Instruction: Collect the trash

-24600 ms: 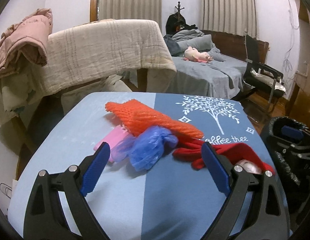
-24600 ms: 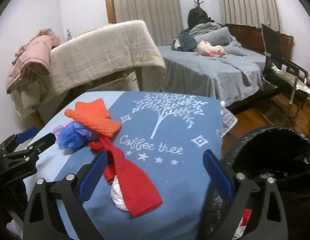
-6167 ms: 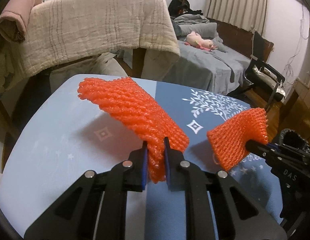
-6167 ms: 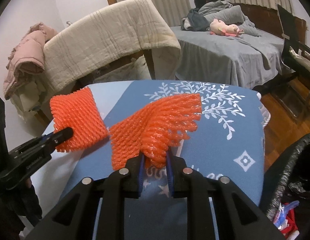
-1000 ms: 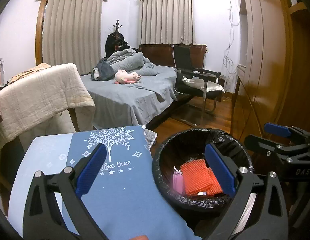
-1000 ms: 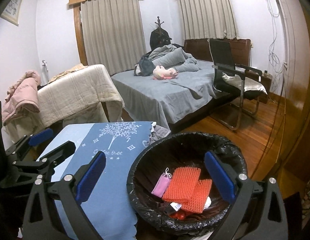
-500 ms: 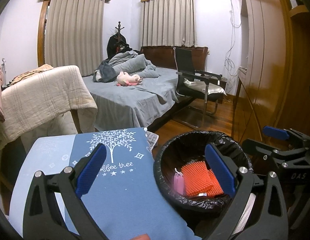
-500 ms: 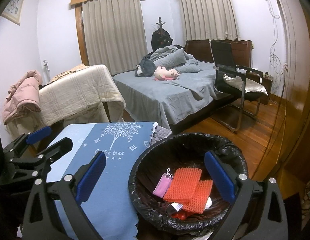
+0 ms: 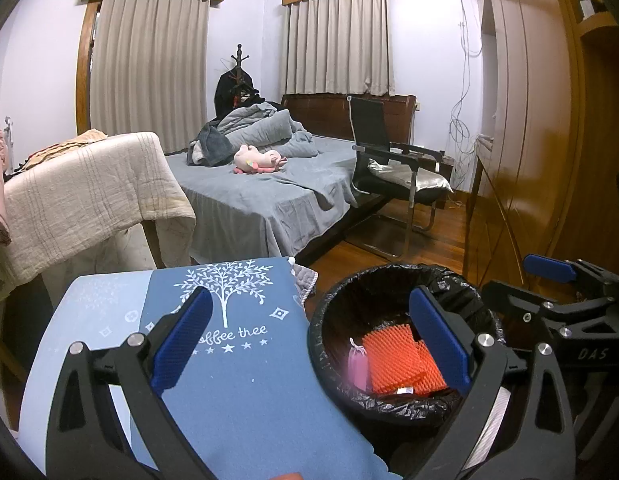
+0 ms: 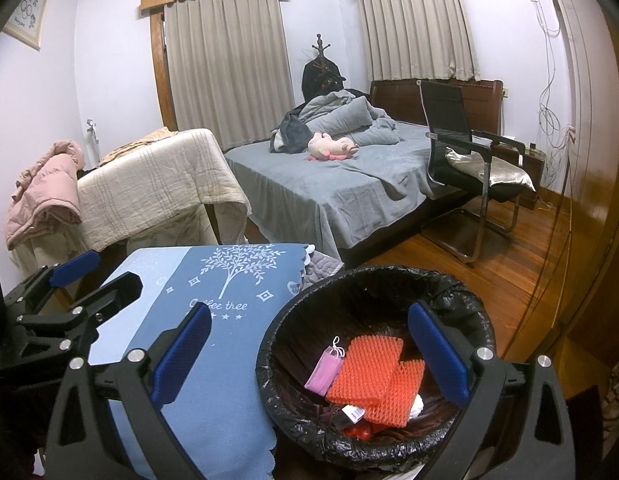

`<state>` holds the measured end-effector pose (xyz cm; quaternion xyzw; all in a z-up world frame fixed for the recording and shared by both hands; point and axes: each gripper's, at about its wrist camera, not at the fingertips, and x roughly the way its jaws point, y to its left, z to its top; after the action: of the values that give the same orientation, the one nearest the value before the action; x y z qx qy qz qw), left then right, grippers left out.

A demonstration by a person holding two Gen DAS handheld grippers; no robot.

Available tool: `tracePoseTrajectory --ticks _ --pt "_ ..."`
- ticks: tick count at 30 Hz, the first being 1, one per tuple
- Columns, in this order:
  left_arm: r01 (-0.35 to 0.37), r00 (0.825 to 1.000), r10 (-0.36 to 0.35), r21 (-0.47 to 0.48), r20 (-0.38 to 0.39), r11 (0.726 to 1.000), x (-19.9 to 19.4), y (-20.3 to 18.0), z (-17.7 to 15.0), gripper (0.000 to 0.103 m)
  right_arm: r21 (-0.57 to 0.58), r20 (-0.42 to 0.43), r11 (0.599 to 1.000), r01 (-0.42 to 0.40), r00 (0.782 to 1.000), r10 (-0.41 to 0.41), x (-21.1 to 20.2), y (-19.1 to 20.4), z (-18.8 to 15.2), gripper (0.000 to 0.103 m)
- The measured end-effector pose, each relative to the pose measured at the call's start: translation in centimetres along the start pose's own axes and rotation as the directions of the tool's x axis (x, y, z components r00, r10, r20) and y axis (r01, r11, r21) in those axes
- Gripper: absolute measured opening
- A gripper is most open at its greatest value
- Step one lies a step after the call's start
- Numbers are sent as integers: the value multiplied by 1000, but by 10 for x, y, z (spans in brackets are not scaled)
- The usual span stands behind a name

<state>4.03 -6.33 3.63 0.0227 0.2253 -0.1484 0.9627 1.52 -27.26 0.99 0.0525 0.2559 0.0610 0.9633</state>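
A black-lined trash bin (image 10: 297, 320) stands right of the blue-clothed table (image 10: 213, 360). Inside lie orange foam nets (image 10: 373, 380), a pink mask (image 10: 325, 368) and smaller scraps. It also shows in the left wrist view (image 9: 321, 320) with the nets (image 9: 393, 360) inside. My right gripper (image 10: 309, 352) is open and empty, held above the bin's near rim. My left gripper (image 9: 309, 336) is open and empty, held above the table's right edge and the bin. No trash shows on the visible tabletop (image 9: 237, 384).
A blanket-draped chair (image 10: 157, 188) stands behind the table. A grey bed (image 10: 341, 176) with a pink plush toy (image 10: 329, 146) lies beyond. A black chair (image 10: 465, 160) stands right of the bed. A wooden wardrobe (image 9: 541, 140) is on the right.
Both grippers have risen and drawn back slightly from the bin. They remain open and empty, and the trash in the bin has not moved.
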Motion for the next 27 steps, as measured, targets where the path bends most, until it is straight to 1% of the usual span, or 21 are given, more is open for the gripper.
tracePoseTrajectory --ticks 27 --pt "0 1000 0 1 -1 1000 0 1 -1 96 0 -2 1000 0 1000 0 0 4 1 97"
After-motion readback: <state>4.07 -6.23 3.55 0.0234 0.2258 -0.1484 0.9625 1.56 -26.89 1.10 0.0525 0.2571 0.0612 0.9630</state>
